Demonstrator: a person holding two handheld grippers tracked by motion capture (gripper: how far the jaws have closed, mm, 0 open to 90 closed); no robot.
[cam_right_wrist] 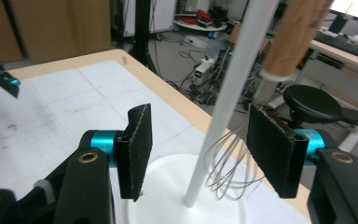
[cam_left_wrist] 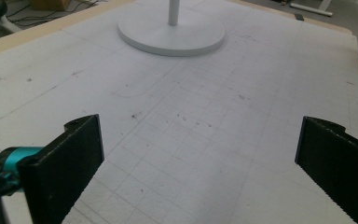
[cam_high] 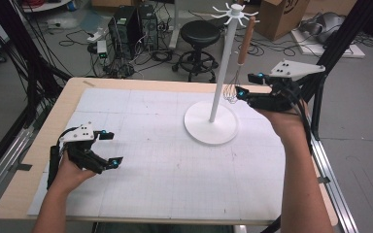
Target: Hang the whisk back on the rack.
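Note:
A white hanging stand [cam_high: 210, 125] rises from a round base right of the table's middle, with hooks at its top [cam_high: 233, 13]. A whisk with a wooden handle [cam_high: 245, 41] hangs from one hook, its wire loops [cam_high: 230, 92] low beside the pole. My right gripper [cam_high: 247, 84] is open just right of the wires. In the right gripper view the pole [cam_right_wrist: 233, 93] and the wires [cam_right_wrist: 228, 165] lie between and beyond the spread jaws of the right gripper [cam_right_wrist: 200, 149], untouched. My left gripper [cam_high: 112, 148] is open and holds nothing over the mat at the left; from the left gripper [cam_left_wrist: 200, 163] the stand's base [cam_left_wrist: 172, 35] lies far ahead.
A white gridded mat [cam_high: 150, 160] covers the wooden table [cam_high: 58, 104]. Behind the table stand a black stool [cam_high: 200, 34], computer towers [cam_high: 131, 24] with loose cables, and a cardboard box [cam_high: 281, 14]. Black frame posts flank both sides.

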